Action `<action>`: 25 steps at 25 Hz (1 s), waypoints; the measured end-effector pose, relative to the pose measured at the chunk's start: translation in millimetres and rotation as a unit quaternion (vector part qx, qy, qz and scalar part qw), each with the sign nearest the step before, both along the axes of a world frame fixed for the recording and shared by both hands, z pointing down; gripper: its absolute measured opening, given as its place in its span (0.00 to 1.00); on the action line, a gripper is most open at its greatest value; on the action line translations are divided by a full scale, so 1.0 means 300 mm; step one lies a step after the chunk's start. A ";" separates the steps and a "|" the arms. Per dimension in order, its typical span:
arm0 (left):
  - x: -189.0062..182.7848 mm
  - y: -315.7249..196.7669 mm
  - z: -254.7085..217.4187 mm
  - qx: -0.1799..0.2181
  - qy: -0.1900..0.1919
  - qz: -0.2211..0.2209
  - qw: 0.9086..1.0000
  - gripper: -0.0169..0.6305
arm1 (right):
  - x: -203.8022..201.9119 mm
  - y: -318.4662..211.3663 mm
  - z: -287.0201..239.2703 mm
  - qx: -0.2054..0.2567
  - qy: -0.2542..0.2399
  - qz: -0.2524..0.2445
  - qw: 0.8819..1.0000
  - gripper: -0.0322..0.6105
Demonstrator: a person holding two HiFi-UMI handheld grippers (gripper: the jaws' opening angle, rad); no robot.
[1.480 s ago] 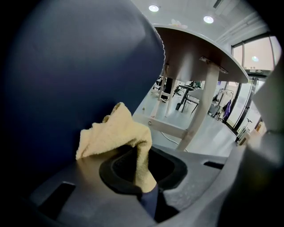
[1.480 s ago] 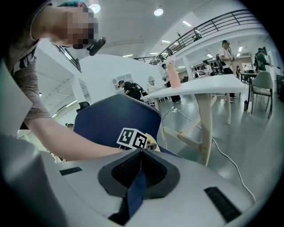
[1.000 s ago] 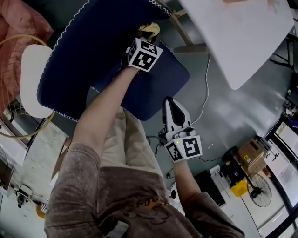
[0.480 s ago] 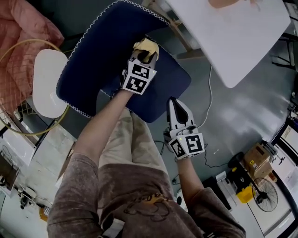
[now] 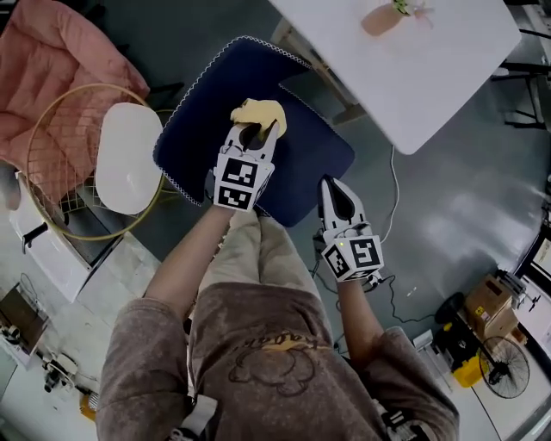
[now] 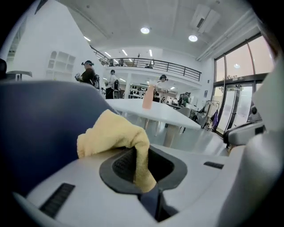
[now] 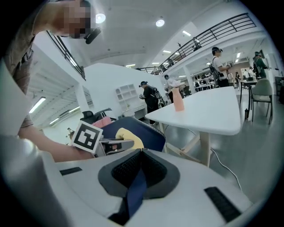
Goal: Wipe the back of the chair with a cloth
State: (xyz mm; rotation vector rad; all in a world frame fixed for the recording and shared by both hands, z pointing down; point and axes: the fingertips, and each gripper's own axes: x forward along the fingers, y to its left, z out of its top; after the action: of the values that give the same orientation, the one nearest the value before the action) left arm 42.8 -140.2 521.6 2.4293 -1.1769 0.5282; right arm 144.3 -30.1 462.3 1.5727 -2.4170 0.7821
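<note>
A navy chair shows in the head view, its back (image 5: 211,99) to the left of its seat (image 5: 314,159). A yellow cloth (image 5: 258,114) rests against the back, and my left gripper (image 5: 251,136) is shut on it. In the left gripper view the cloth (image 6: 115,137) hangs bunched between the jaws of that gripper (image 6: 140,153), with the chair back (image 6: 40,128) at the left. My right gripper (image 5: 336,200) is shut with nothing in it, over the seat's near edge. The right gripper view shows this gripper (image 7: 141,153), the cloth (image 7: 129,135) and the chair (image 7: 148,131).
A white table (image 5: 430,69) with a pink bottle (image 5: 379,19) stands just beyond the chair. A pink-cushioned wicker chair (image 5: 60,95) and a white round pad (image 5: 129,155) are at the left. A cable (image 5: 389,194), a cardboard box (image 5: 486,297) and a fan (image 5: 508,379) lie at the right.
My left gripper has carried the cloth along the chair back, turning to point further away. The head view has drawn back and shows more of the room. The right gripper stays shut by the seat.
</note>
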 end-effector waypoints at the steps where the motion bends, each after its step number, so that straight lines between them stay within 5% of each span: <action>1: -0.012 0.006 -0.050 0.008 0.003 -0.004 1.000 0.11 | -0.005 -0.004 -0.027 0.005 -0.001 -0.002 1.000 0.09; 11: -0.105 0.146 -0.516 0.053 0.037 -0.032 0.997 0.11 | -0.049 -0.014 -0.330 0.062 -0.009 -0.033 0.998 0.09; 25: -0.263 0.318 -0.817 0.094 0.057 -0.045 0.993 0.11 | -0.134 0.050 -0.561 0.111 -0.004 -0.057 0.992 0.09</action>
State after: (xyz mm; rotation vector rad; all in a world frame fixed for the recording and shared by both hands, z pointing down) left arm -36.3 -44.7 276.5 2.5097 -1.3322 0.2571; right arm 104.1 -15.2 294.2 1.4881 -2.6499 0.5170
